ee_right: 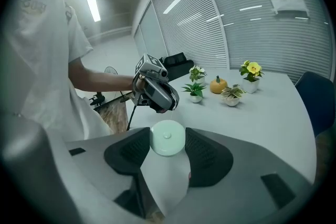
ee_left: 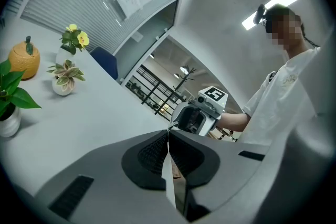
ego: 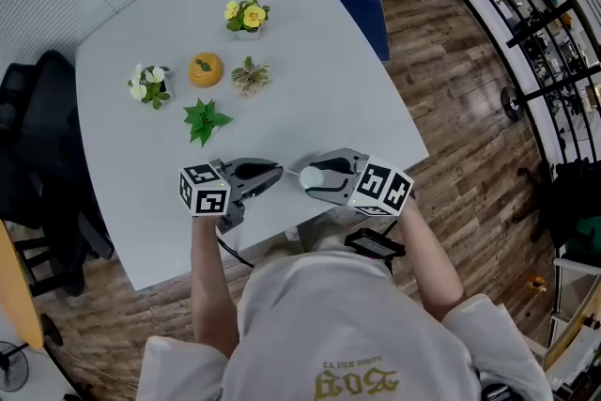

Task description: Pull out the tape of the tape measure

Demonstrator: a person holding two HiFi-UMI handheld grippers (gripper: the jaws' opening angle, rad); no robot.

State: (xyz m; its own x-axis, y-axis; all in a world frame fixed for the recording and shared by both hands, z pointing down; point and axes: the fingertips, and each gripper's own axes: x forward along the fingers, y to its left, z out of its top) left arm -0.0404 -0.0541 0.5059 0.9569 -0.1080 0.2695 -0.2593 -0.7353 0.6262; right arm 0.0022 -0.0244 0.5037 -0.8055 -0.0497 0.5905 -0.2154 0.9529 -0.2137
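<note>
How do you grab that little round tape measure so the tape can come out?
Pinch the tape measure across its round rim, as the right tool does, from the side away from the left tool. That leaves the tape free to pull out.

Head view: camera high, facing steeply down past wearer's chest. Table fills upper centre; left gripper and right gripper at lower centre, mid-range.
Left gripper view: camera on that gripper, low over tabletop, facing along own jaws at bottom centre; other gripper close, frame centre.
Right gripper view: same mounting, facing opposite way; other gripper close, left of centre.
Shared by all three: orange ornament and potted plants. Upper left in head view, left edge in left gripper view, right of centre in right gripper view.
</note>
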